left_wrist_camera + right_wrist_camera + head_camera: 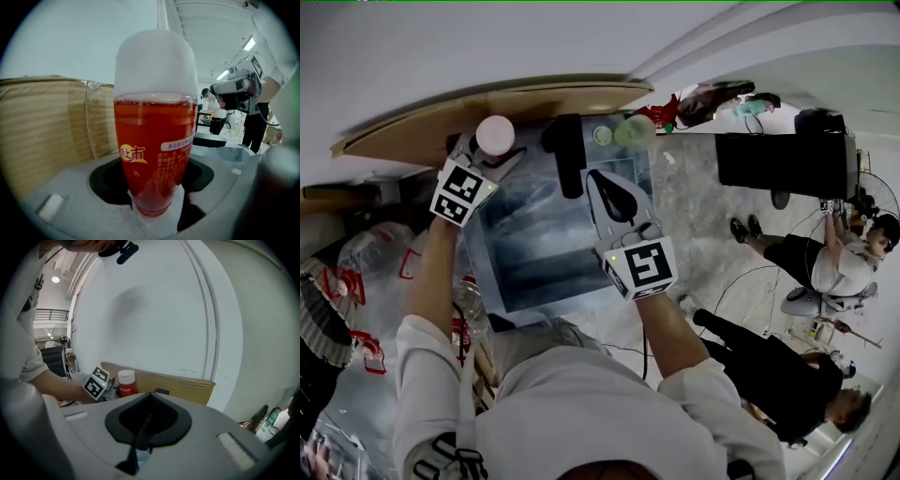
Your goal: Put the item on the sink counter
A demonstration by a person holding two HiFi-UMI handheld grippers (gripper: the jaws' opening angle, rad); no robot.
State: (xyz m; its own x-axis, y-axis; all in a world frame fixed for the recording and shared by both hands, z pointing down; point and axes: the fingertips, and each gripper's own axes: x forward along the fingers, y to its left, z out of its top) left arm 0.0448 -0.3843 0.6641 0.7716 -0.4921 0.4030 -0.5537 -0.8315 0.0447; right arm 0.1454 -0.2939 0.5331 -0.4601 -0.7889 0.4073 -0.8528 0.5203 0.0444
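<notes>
Cardboard panel [47, 131] behind, red drink bottle [154, 140] gripped upright between left tongs [157, 208]

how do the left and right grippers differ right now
The left gripper's jaws stand wide, clamped on the red bottle; the right gripper's jaws are together and empty. The left gripper is by the sink's far left corner, the right gripper over its right side. Both carry a marker cube.

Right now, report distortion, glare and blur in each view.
Head view: strong fisheye, the cardboard bows. Left gripper view: black corners, the bottle cap washes into the bright wall. Right gripper view: dark rim, ceiling lamp blown out.
</notes>
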